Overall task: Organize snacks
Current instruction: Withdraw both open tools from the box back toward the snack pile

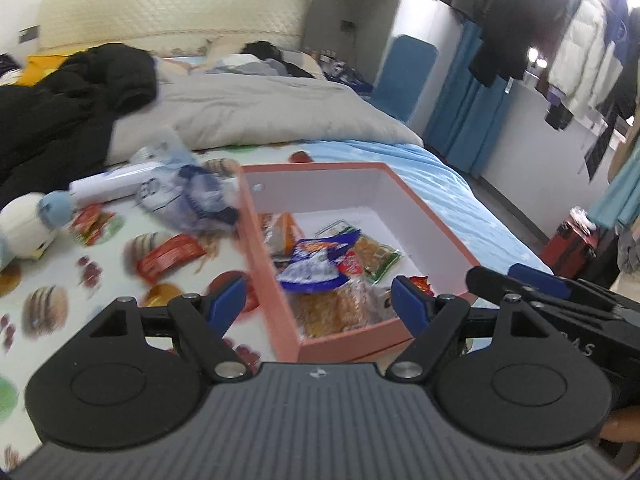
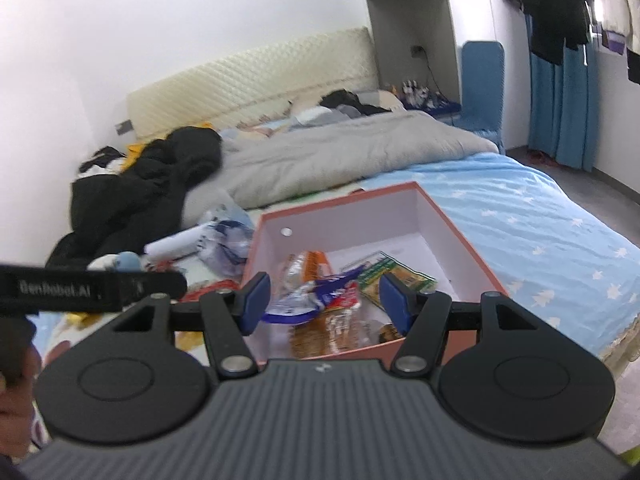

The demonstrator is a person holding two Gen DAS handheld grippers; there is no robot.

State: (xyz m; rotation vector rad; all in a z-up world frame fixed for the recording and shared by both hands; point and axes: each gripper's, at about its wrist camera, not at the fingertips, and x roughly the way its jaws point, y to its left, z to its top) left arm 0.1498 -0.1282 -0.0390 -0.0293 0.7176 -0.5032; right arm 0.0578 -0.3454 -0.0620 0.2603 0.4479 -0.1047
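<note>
A pink box [image 1: 424, 208] with a white inside lies open on the bed and holds several snack packets, among them a blue-and-white packet [image 1: 312, 268] and a green one [image 1: 378, 256]. The box also shows in the right wrist view [image 2: 460, 224]. My left gripper [image 1: 318, 304] is open and empty above the box's near left corner. My right gripper [image 2: 324, 300] is open and empty above the near part of the box, over the blue-and-white packet [image 2: 316, 296]. Red snack packets [image 1: 168, 258] lie loose on the printed sheet left of the box.
A clear plastic bag [image 1: 188, 192], a white roll [image 1: 116, 186] and a plush toy [image 1: 32, 228] lie left of the box. A black jacket [image 1: 68, 108] and a grey duvet [image 1: 260, 112] lie behind. The bed's right edge [image 2: 624, 320] drops to the floor.
</note>
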